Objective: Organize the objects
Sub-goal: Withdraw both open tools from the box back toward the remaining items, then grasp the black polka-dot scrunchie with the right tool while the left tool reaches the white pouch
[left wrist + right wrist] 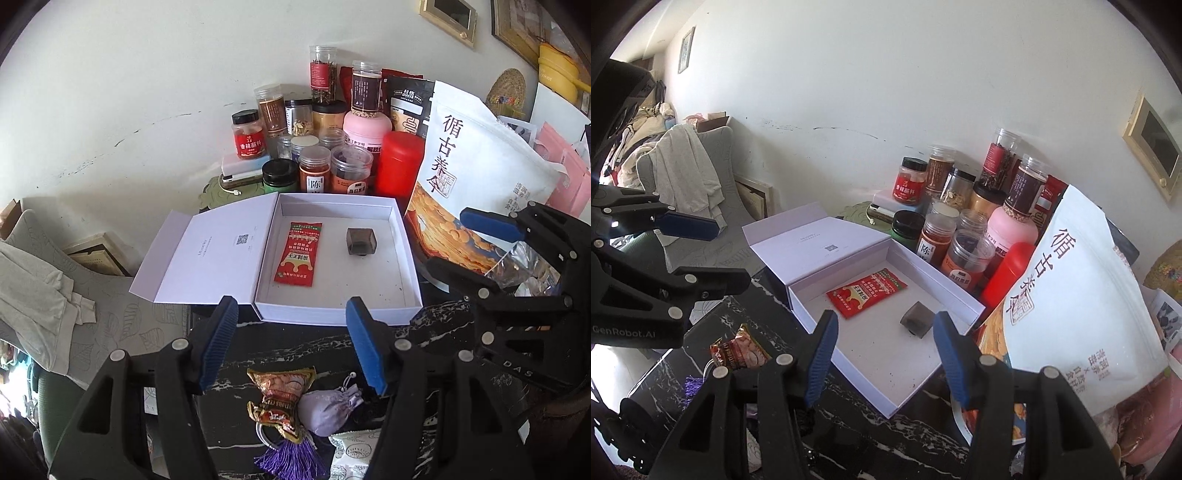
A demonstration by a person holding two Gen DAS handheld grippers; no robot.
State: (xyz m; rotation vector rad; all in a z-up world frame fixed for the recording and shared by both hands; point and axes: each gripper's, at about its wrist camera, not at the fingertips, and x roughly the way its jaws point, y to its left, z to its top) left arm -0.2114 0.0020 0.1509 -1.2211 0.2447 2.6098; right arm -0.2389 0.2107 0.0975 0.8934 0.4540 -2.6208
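Observation:
An open white box (pixel 406 258) (pixel 945 365) sits on the dark marble table, lid folded out to the left. Inside lie a red sachet (pixel 298 254) (pixel 866 292) and a small dark square case (pixel 361 240) (pixel 916 318). My left gripper (pixel 291 325) is open and empty in front of the box's near edge. Below it on the table lie a gold-red snack packet (pixel 277 400) (pixel 740 349), a lilac drawstring pouch (pixel 328 408) and a purple tassel (pixel 291 458). My right gripper (pixel 884 332) is open and empty over the box's near corner; it also shows in the left wrist view (pixel 476 243).
Several spice jars (pixel 317 147) (pixel 960 221) and a red canister (pixel 399 162) crowd behind the box. A tall white pouch bag (pixel 480 162) (pixel 1082 295) stands at its right. A grey chair with a cloth (pixel 37 288) is at the left.

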